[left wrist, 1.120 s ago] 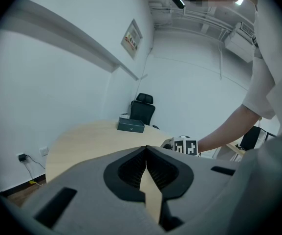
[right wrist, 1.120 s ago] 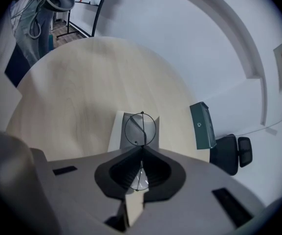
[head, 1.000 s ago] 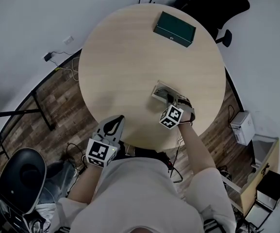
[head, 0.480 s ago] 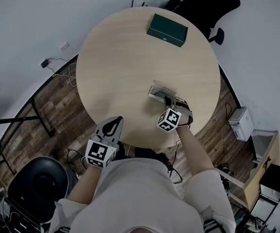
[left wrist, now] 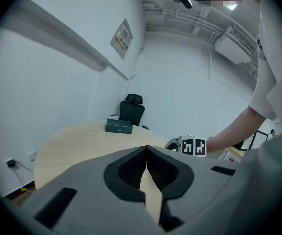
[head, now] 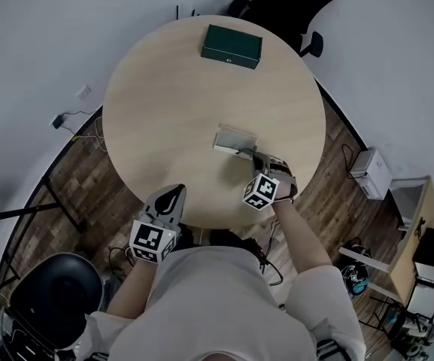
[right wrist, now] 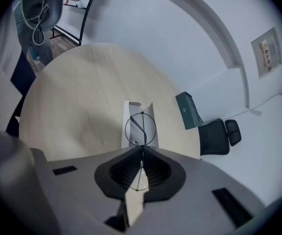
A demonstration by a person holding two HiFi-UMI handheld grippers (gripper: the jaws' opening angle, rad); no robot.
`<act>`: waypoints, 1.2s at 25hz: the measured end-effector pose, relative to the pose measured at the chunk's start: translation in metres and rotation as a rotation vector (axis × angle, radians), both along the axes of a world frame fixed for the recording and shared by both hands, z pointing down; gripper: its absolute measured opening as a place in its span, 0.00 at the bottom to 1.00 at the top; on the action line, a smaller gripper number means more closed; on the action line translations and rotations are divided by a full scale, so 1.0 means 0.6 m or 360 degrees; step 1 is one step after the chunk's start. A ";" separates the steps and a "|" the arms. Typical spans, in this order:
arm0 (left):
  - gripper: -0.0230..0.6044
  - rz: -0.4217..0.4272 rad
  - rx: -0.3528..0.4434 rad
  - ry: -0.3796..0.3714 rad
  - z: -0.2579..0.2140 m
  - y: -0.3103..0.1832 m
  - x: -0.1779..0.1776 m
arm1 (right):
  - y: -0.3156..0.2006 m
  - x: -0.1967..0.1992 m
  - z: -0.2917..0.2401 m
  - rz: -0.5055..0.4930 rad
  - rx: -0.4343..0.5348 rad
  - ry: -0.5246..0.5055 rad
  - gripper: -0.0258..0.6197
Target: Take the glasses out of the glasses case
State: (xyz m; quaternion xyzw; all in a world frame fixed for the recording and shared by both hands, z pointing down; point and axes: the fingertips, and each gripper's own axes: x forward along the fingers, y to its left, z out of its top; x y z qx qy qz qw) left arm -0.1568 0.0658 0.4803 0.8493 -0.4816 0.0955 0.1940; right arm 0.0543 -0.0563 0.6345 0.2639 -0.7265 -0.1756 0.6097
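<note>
Glasses (right wrist: pixel 140 126): one pair, thin dark wire frame, round lenses. Location: in your right gripper (right wrist: pixel 141 148), its jaws pressed together on what looks to be the bridge, with one lens ahead of the jaw tips and the other back between the jaws. Position: held over the near end of the glasses case (right wrist: pixel 127 112), a pale open case lying on the round counter (head: pixel 171 104); whether the frame is wholly clear of the case cannot be told. Handling, as judged: very light, springy, easily bent; the lenses would scratch or smear, and the folded temples may swing loose. Take hold at the bridge or on frame metal, never on a lens face, and keep your squeeze gentle since thin wire can slip or twist between the pads. Left gripper (left wrist: pixel 146 147): jaws together, nothing in them, at the counter's near edge, well apart from the case. Also listed: dark green box (head: pixel 232 46), far side of the counter.
</note>
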 end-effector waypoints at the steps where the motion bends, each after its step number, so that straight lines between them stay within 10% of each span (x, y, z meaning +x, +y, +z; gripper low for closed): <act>1: 0.05 0.0019 0.0002 -0.0004 -0.001 -0.001 0.009 | 0.003 0.014 0.001 0.0019 -0.0005 0.0002 0.07; 30: 0.05 0.0186 -0.0077 -0.0086 0.020 -0.044 0.224 | 0.018 0.232 0.128 0.0157 -0.0346 0.0004 0.07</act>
